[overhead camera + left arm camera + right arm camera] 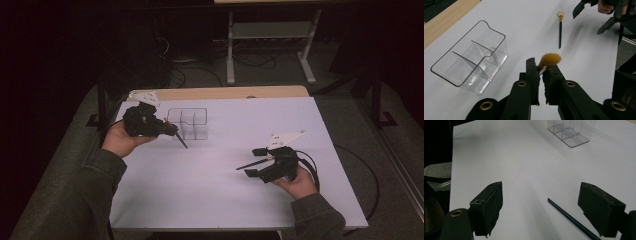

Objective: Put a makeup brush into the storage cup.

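Jaws, left: pressed nearly together on a makeup brush; in the left gripper view we see its fluffy orange-brown brush head rising just past the jaw tips.
Jaws, right: spread wide, with nothing between the pads; in the right gripper view we see bare bench between them.
Left gripper: held in our left hand at the left of the bench, just beside the clear box; the dark handle of the held brush slants down from it toward the bench.
Right gripper: held in our right hand at the right front of the bench, low over the surface, well apart from the left one.
Second brush: a slim fan brush with a dark blue handle and a pale fan tip, lying flat on the bench by itself; in the right gripper view its handle runs between the open jaws, nearer the right-hand jaw, touching neither.
Clear box: a see-through plastic organiser standing upright on the bench, split by thin walls into several compartments; we see nothing inside them.
Bench: a white top with a pale wooden strip along its far edge.
Surroundings: dark floor with cables and a light metal frame beyond the bench.
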`<action>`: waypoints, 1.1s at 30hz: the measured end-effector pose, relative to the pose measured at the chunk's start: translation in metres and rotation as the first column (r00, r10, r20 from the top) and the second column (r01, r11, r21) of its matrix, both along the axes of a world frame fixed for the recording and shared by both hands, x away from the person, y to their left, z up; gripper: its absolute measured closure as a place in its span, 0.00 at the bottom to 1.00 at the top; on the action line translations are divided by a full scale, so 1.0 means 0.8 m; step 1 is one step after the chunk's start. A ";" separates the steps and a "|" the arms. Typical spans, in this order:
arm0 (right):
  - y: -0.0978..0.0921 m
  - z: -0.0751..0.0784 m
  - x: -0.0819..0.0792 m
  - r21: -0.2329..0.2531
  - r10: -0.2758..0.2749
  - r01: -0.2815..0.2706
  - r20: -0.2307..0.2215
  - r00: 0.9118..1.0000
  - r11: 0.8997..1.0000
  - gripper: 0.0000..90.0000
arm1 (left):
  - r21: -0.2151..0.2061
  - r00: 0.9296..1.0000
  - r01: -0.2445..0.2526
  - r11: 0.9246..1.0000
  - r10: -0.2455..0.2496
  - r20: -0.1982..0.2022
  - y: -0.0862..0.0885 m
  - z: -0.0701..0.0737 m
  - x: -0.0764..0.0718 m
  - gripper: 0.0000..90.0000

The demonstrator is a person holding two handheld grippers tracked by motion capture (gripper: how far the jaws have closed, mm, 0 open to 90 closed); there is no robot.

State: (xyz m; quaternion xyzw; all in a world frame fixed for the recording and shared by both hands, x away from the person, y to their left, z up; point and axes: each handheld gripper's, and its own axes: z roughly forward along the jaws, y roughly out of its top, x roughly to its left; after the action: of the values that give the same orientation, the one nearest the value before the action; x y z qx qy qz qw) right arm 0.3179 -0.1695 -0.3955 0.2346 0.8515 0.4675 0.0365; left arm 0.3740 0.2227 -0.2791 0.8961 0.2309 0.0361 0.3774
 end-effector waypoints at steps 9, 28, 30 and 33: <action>-0.018 -0.002 -0.004 0.007 -0.047 0.047 0.014 0.999 0.999 0.20 | 0.023 1.000 -0.007 1.000 0.007 0.000 -0.004 0.006 0.015 0.92; -0.034 -0.003 -0.007 0.000 -0.069 0.069 0.017 0.997 0.998 0.20 | 0.043 0.997 -0.076 0.996 0.076 -0.002 0.005 0.023 0.052 0.92; -0.034 -0.004 -0.007 0.000 -0.071 0.071 0.014 0.997 0.997 0.20 | 0.041 0.996 -0.087 0.995 0.087 0.001 0.008 0.025 0.056 0.92; -0.035 -0.004 -0.006 -0.001 -0.071 0.071 0.020 0.997 0.997 0.20 | 0.042 0.995 -0.101 0.994 0.101 0.001 0.011 0.029 0.060 0.92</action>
State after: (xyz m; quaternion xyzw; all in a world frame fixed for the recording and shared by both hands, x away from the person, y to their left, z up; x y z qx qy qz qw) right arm 0.3131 -0.1974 -0.3988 0.2599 0.8426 0.4676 0.0620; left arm 0.4219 0.2316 -0.2558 0.8911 0.2753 0.0596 0.3559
